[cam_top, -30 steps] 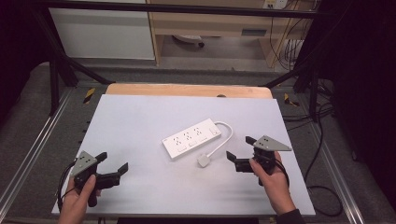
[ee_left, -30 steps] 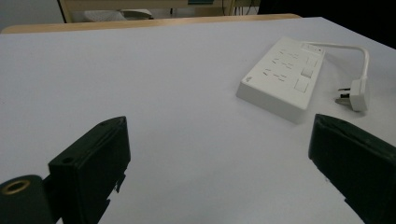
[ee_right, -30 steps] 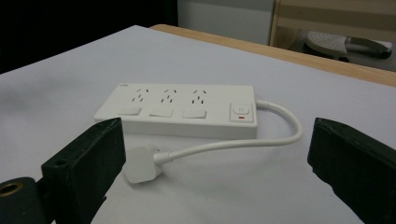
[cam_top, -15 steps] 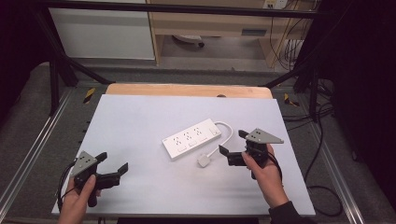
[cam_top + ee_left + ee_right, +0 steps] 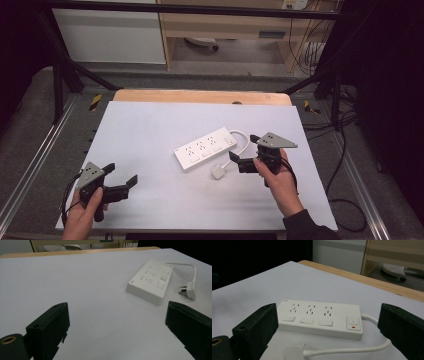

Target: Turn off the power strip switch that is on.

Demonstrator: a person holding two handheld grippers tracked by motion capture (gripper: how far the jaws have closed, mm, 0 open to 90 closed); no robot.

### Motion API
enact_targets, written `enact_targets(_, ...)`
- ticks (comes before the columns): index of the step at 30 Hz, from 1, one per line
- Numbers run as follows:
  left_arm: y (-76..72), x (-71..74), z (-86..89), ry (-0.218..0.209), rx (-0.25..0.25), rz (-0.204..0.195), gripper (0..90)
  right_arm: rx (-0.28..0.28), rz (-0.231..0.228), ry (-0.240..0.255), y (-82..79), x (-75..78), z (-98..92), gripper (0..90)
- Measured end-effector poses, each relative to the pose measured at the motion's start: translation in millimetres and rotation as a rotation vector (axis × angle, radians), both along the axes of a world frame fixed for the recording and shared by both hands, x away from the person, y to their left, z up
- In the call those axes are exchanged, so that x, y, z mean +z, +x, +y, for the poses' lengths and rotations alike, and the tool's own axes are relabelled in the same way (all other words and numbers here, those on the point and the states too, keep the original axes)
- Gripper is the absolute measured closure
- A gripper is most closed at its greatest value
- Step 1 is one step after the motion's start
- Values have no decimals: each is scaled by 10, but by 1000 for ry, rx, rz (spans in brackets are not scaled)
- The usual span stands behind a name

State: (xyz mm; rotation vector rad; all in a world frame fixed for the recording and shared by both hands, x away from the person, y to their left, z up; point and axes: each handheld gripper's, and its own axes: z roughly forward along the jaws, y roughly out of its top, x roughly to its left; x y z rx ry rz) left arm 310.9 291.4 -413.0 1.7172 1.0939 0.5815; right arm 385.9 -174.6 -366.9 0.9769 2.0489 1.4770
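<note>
A white power strip with three sockets lies at an angle right of the table's middle. Its short cable curls round to a white plug lying on the table in front of it. My right gripper is open, just right of the plug, jaws pointing left at the strip. The right gripper view has the strip between the wide jaws and the plug low in the middle. My left gripper rests open near the front left, far from the strip, nothing between its jaws.
The white table top has a wooden strip along its far edge. Metal rails run down both sides. Loose cables lie on the floor at the right. A cabinet stands beyond the table.
My right gripper has moved left and a little forward, closing on the plug and the strip. The left gripper, the strip and the plug have stayed put.
</note>
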Motion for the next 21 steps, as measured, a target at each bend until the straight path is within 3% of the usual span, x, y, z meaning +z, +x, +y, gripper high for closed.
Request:
enact_targets(9, -2, 0, -2, -4, -2, 0, 53, 20, -28, -11, 68, 48, 94, 62)
enact_targets(21, 0, -1, -5, -2, -7, 3, 53, 24, -26, -6, 191, 119, 214, 58)
